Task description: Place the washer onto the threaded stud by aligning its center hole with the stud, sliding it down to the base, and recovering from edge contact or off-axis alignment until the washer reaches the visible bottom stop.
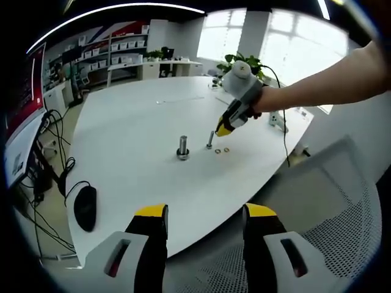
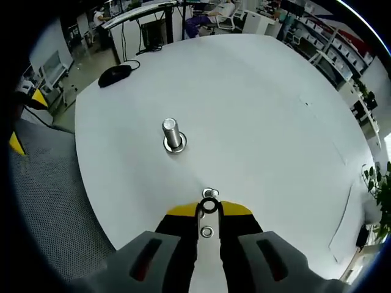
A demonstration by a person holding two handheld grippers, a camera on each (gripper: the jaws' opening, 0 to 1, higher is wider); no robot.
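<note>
While the left gripper [image 1: 206,218] is held wide apart and empty at the near table [image 1: 134,122] edge, the washer [image 2: 209,206] is pinched between the nearly closed jaws of the right gripper [image 2: 209,210], just above the small stud [image 2: 210,193]. A larger stud [image 2: 172,134] stands farther left, and a spare washer [image 2: 207,231] lies below the jaws.

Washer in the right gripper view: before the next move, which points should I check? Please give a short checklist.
1. Washer gripped between the right gripper tips: cannot tell.
2. Small stud just ahead of the tips: ok.
3. Washer hole lined up with the small stud: cannot tell.
4. Large stud upright and off to the side: ok.
5. Left gripper open, away from both studs: ok.
</note>
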